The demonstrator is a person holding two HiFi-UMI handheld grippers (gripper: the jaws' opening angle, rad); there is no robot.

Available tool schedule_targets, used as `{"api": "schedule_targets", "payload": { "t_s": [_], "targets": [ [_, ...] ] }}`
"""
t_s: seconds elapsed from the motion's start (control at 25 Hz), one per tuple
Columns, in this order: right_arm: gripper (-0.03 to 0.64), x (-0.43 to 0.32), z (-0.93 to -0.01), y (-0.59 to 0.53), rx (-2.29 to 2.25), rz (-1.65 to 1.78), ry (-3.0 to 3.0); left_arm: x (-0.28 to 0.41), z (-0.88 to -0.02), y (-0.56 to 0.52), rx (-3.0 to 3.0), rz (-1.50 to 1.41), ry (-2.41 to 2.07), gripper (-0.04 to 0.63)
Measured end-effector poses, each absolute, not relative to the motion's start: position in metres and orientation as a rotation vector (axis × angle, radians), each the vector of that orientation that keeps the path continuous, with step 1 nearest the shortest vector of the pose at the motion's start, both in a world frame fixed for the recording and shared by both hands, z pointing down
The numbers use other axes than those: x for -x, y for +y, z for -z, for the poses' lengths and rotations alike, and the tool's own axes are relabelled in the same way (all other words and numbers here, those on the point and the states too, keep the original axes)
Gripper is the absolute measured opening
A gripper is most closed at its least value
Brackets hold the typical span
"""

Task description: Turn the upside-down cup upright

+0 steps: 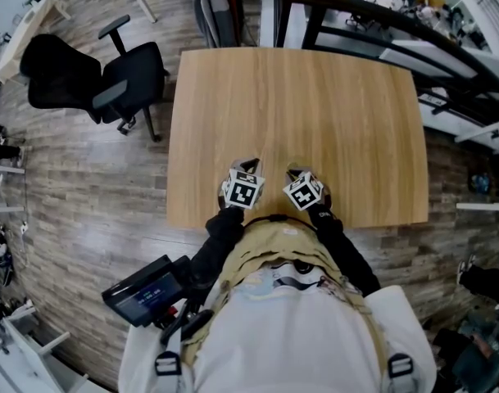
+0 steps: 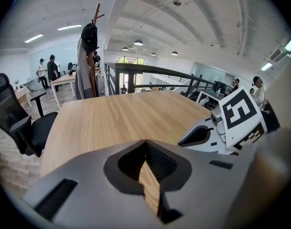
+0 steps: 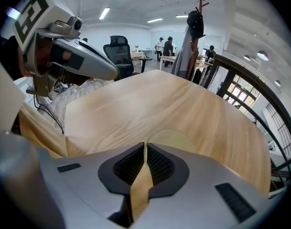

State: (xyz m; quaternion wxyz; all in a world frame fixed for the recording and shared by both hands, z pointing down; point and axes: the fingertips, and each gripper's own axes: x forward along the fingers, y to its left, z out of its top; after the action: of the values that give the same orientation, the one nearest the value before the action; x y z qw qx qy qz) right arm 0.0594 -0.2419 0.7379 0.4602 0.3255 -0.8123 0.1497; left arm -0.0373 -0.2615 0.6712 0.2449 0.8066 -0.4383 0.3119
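Note:
Just past the tips of my right gripper point(image 3: 145, 144), a pale yellowish rounded cup point(image 3: 176, 138) shows on the wooden table point(image 3: 150, 104). Only its curved top edge is visible, and which way up it stands cannot be told. The jaws stand a narrow slit apart at the cup's near edge, with no clear squeeze on it. In the head view the cup is hidden under the right gripper point(image 1: 297, 171), close to the table's front edge. My left gripper point(image 1: 251, 164) hovers right beside it, its tips point(image 2: 146, 142) together on nothing, and the right gripper point(image 2: 186, 141) is at its right.
The table top point(image 1: 298, 105) stretches away beyond both grippers. A black office chair point(image 1: 110, 76) stands off its left side on the wood floor. A dark railing point(image 1: 372, 19) and cluttered desks lie behind. A coat stand point(image 2: 90, 56) rises past the far edge.

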Motion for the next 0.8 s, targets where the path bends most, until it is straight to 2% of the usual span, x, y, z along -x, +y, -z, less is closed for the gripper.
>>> {"api": "schedule_targets", "payload": {
  "t_s": [0.28, 0.56, 0.8],
  "targets": [
    [0.035, -0.056, -0.745, -0.231, -0.831, -0.619, -2.121, 0.042, -0.672, -0.263, -2.198, -0.863, -1.202, 0.002],
    [0.035, -0.04, -0.736, -0.226, -0.835, -1.152, -2.326, 0.038, -0.673, -0.259, -2.205, -0.888, -1.185, 0.002],
    [0.038, -0.074, -0.741, -0.235, -1.008, -1.28, -2.285, 0.044, -0.674, -0.258, -2.192, -0.893, -1.189, 0.002]
  ]
}}
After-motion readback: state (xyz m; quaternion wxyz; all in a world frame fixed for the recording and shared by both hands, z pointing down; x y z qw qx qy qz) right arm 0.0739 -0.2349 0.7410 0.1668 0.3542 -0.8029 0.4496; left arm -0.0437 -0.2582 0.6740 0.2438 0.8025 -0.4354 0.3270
